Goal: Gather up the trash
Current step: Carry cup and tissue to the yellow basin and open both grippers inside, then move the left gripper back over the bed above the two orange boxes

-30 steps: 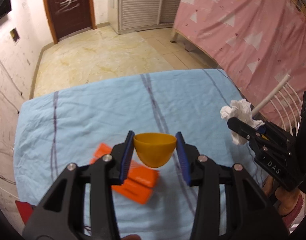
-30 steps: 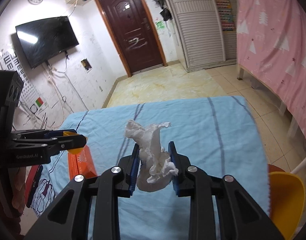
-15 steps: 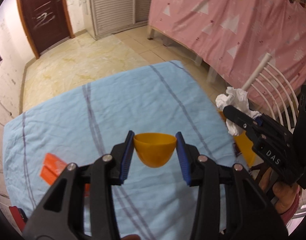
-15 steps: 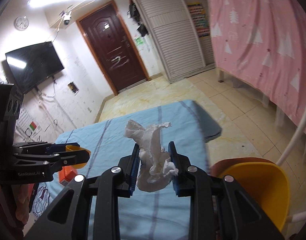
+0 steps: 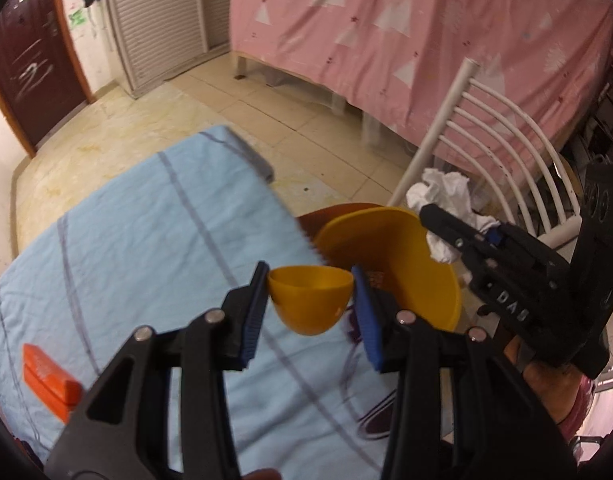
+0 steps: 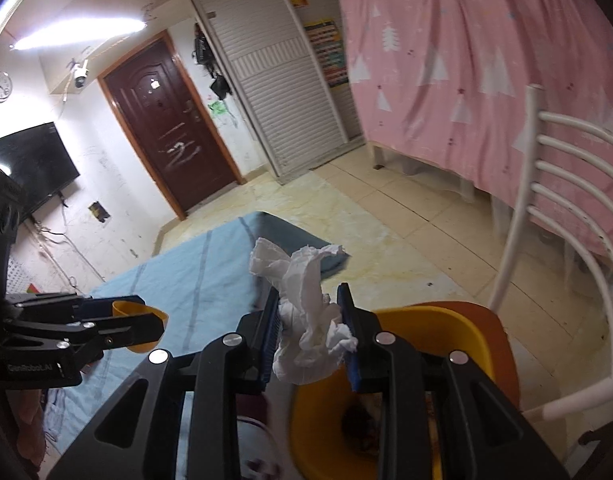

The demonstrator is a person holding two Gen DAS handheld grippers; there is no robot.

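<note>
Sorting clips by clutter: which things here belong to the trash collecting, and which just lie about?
Job:
- crumpled white tissue, clamped in the right gripper
- small yellow plastic cup, clamped in the left gripper
- large yellow plastic bin beside the table

Lying about:
- orange box on the blue cloth
- white slatted chair

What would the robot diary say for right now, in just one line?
left tongs: holding small yellow cup | right tongs: holding crumpled tissue above yellow bin | orange box: on blue cloth
</note>
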